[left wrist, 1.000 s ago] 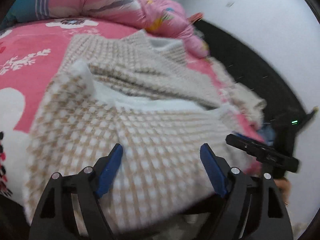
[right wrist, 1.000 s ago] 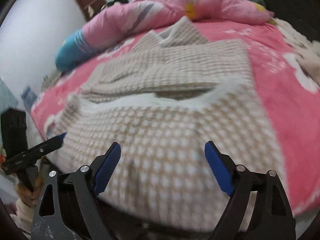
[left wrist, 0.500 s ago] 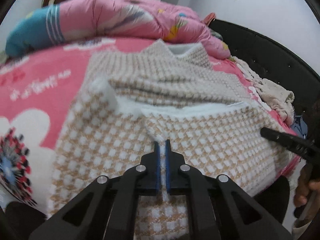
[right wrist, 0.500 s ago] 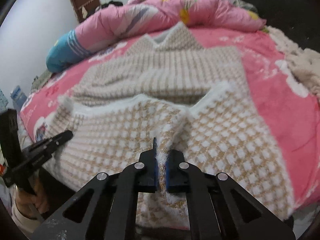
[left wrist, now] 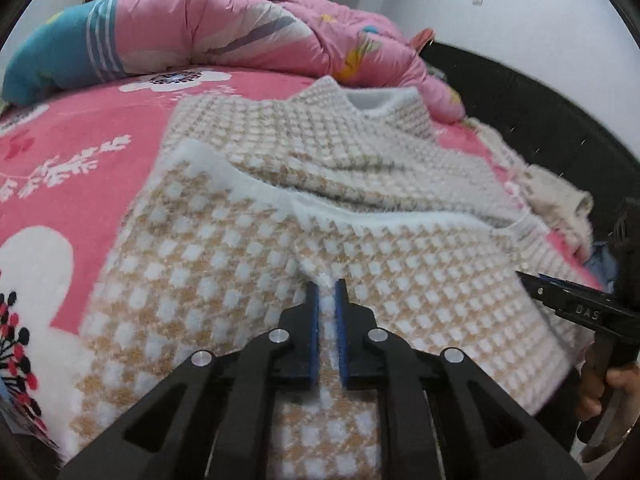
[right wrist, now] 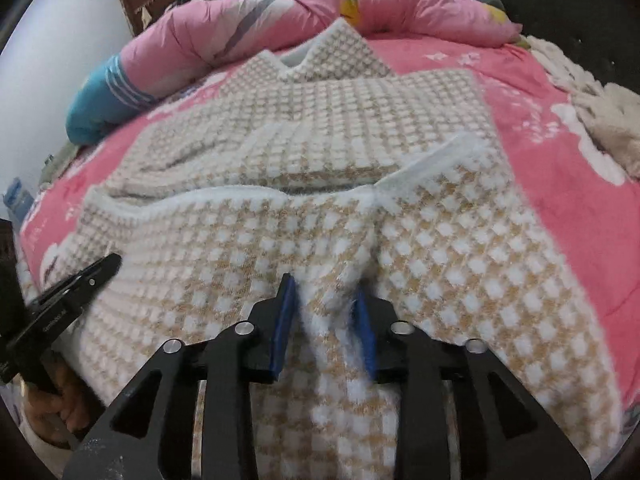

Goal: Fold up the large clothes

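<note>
A large beige-and-white checked fleece garment [left wrist: 224, 248] lies spread on the pink bed, its near part folded over the far part; it also shows in the right wrist view [right wrist: 320, 152]. My left gripper [left wrist: 324, 292] is shut on a pinch of the garment's near edge. My right gripper [right wrist: 324, 292] has its blue pads a little apart with a ridge of the same fabric between them. Each gripper shows at the side of the other's view: the right one [left wrist: 576, 308], the left one [right wrist: 72, 292].
A pink bedsheet [left wrist: 72, 152] with white flowers covers the bed. A pink and blue duvet [left wrist: 224, 36] is heaped at the far end. A cream cloth [right wrist: 608, 120] lies at the right edge by the black headboard [left wrist: 520, 112].
Both grippers closed on the garment's near edge from wide open a second ago. Since half a second ago the right jaws have parted somewhat, and the fabric has been drawn nearer.
</note>
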Action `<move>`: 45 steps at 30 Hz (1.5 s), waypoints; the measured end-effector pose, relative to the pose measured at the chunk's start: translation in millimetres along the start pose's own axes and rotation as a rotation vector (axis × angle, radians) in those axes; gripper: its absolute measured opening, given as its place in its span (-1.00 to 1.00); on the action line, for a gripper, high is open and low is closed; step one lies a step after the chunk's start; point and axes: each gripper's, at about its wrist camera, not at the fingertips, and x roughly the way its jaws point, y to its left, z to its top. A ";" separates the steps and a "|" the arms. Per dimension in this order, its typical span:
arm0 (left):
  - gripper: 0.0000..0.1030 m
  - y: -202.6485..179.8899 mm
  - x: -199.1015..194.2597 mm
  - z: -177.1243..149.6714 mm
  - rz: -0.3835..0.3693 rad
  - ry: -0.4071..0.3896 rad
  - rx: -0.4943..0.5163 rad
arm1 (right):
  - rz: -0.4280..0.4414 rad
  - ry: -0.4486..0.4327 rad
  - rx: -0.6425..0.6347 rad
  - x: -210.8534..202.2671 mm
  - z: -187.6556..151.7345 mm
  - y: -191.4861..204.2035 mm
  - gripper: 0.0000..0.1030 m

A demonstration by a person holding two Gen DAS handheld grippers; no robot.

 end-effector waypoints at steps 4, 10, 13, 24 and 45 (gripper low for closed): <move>-0.78 13.7 2.2 -2.1 -0.060 -0.003 -0.044 | 0.035 -0.095 -0.061 -32.6 9.0 12.1 0.01; -0.78 15.6 -14.3 4.2 -0.113 -0.033 -0.066 | 0.264 0.001 -0.177 11.3 14.3 54.7 -0.17; -0.77 26.8 -27.5 13.8 -0.041 -0.077 -0.069 | 0.285 0.053 -0.164 48.5 11.1 54.7 -0.17; -0.87 67.6 -21.0 0.7 0.065 -0.022 -0.142 | 0.060 0.036 0.063 15.6 36.0 -60.4 -0.24; -0.82 -55.0 -57.5 -26.9 -0.118 -0.022 0.226 | 0.279 0.061 -0.167 -20.7 7.6 19.8 -0.28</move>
